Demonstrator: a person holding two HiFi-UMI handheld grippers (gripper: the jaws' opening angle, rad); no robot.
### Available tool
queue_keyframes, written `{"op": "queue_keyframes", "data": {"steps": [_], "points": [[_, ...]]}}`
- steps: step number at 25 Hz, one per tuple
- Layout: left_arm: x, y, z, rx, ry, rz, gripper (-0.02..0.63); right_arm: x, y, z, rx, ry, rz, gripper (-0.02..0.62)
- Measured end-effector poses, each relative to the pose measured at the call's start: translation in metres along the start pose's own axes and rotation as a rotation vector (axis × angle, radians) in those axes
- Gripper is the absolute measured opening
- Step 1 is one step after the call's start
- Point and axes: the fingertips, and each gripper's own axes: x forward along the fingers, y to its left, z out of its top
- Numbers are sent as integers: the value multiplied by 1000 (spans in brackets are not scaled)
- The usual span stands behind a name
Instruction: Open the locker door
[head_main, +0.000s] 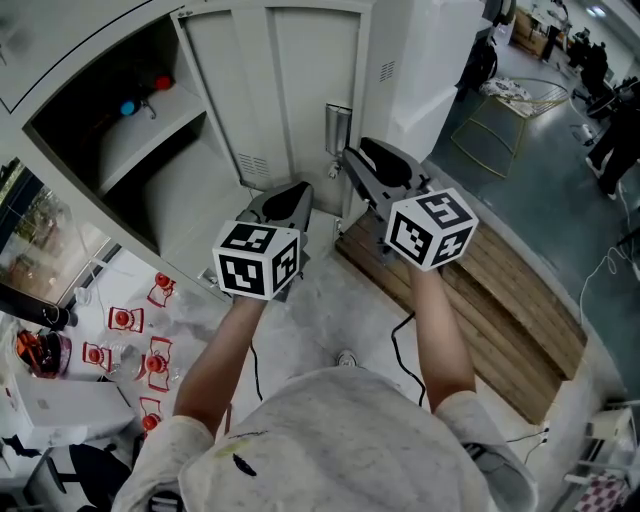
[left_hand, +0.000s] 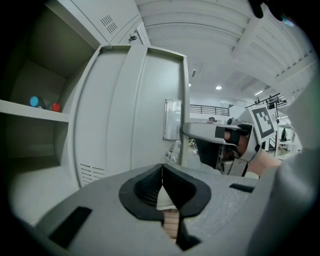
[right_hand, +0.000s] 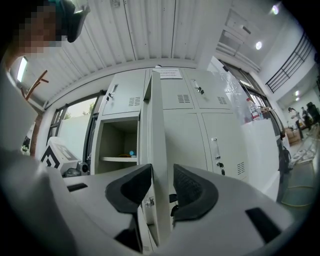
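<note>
The grey locker door (head_main: 290, 90) stands swung open, its inner face toward me. Beside it the open compartment (head_main: 150, 170) has a shelf with a blue thing (head_main: 128, 106) and a red thing (head_main: 163, 83). My right gripper (head_main: 352, 158) straddles the door's free edge (right_hand: 157, 130) near the latch plate (head_main: 337, 128). In the right gripper view its jaws (right_hand: 162, 182) stand apart around the edge, with a gap on the right side. My left gripper (head_main: 290, 190) hangs low before the door, pads (left_hand: 161, 170) closed together on nothing.
Closed locker doors (right_hand: 220, 135) continue to the right of the open one. A wooden pallet (head_main: 500, 290) lies on the floor at right, with a black cable (head_main: 400, 340) near it. Several red-marked items (head_main: 140, 340) sit on the floor at left.
</note>
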Motion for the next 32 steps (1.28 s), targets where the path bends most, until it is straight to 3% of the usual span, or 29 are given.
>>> {"op": "queue_keyframes", "data": {"steps": [9,18,32], "points": [[-9,-3,1,6,-1,-11,6,-6,11,4,3,-7,-7,160],[-25,-5,-1,9,-8,-13,6,-20,29,3,-35,-9,-60,160],[-72,13,-4,0,-30,36,6,-11,88,-10,-43,25,-35,118]]}}
